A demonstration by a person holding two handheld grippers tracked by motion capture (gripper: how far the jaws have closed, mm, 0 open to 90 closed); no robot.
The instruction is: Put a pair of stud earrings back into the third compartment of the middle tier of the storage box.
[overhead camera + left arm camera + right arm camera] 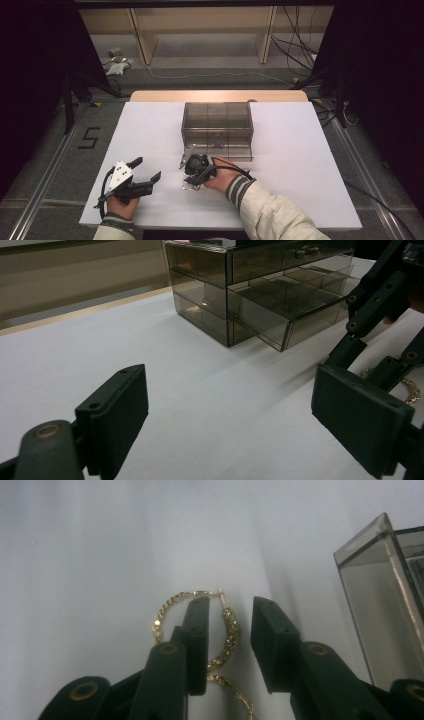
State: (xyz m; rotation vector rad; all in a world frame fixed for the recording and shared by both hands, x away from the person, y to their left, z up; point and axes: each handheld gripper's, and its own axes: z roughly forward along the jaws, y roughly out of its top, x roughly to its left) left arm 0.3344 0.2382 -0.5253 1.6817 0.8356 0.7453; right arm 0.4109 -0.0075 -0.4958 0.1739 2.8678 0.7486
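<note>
Nearest the person, a white sheet (300, 160) covers the table, smooth and unmarked, with a strip of bare pale wood (220, 95) showing along the far edge. The left gripper (148, 170) rests low over the near left part of the sheet, its fingers (117, 415) spread wide with nothing between them. Just right of it, the right gripper (186, 172) points down at the sheet; in the right gripper view its fingers (199, 640) stand partly apart around one side of a gold hoop earring (165, 612), which lies flat on the white sheet. One finger sits inside the ring, the other outside, and the pads do not press on it. A second gold piece (235, 695) trails below it.

Beyond the earring, near the table's middle, stands a smoky clear drawer box (217, 117), its lower drawer (300, 322) pulled out toward the person, with divided compartments.

Farther off, the floor is grey, with metal rails (45, 170) along both sides. A black "5" (89, 137) is marked on the floor at the left. Behind that are dark stands, loose cables (295, 50) and pale wooden shelving (205, 30) at the back.
</note>
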